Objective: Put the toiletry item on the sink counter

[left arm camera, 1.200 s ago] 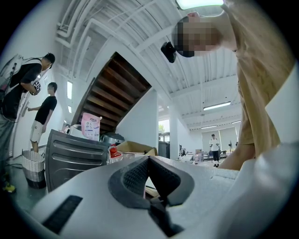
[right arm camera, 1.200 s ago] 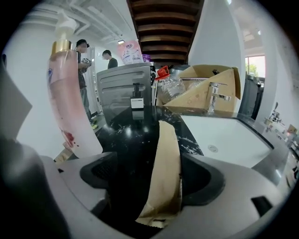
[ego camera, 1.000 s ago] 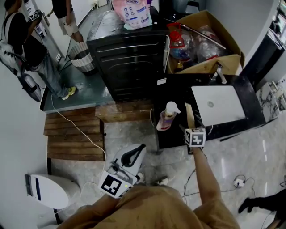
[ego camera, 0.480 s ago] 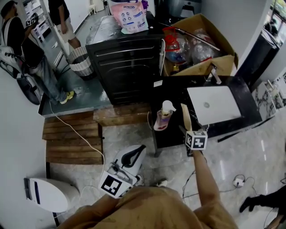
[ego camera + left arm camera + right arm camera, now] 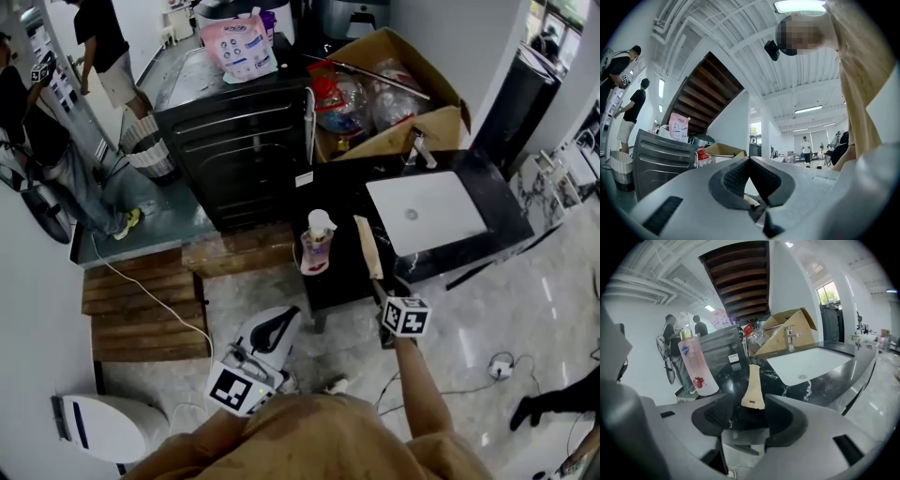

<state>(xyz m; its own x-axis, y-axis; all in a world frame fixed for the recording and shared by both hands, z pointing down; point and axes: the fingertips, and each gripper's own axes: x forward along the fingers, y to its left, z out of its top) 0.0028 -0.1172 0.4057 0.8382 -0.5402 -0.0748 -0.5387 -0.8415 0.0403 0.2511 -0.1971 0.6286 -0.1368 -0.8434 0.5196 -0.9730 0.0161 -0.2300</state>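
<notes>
A flat wooden comb [image 5: 367, 246] lies on the black sink counter [image 5: 487, 187], between a pink pump bottle [image 5: 316, 246] and the white basin [image 5: 427, 211]. My right gripper [image 5: 380, 291] hovers at the counter's near edge, just behind the comb's near end. In the right gripper view the comb [image 5: 753, 386] rests on the counter ahead of the right gripper [image 5: 750, 416]. Its jaws are closing, with nothing pressed between the pads. The left gripper [image 5: 281, 323] hangs low over the floor at the left, and the left gripper [image 5: 749, 161] has its pads touching.
A faucet [image 5: 419, 150] stands behind the basin. A cardboard box [image 5: 394, 84] of bottles and a black cabinet [image 5: 234, 141] with a pink bag [image 5: 236, 47] stand beyond. Wooden steps [image 5: 141, 300] and a person [image 5: 47, 141] are at the left.
My right gripper has drawn back a little from the comb, which stays on the counter. The head view has shifted, so everything sits further left.
</notes>
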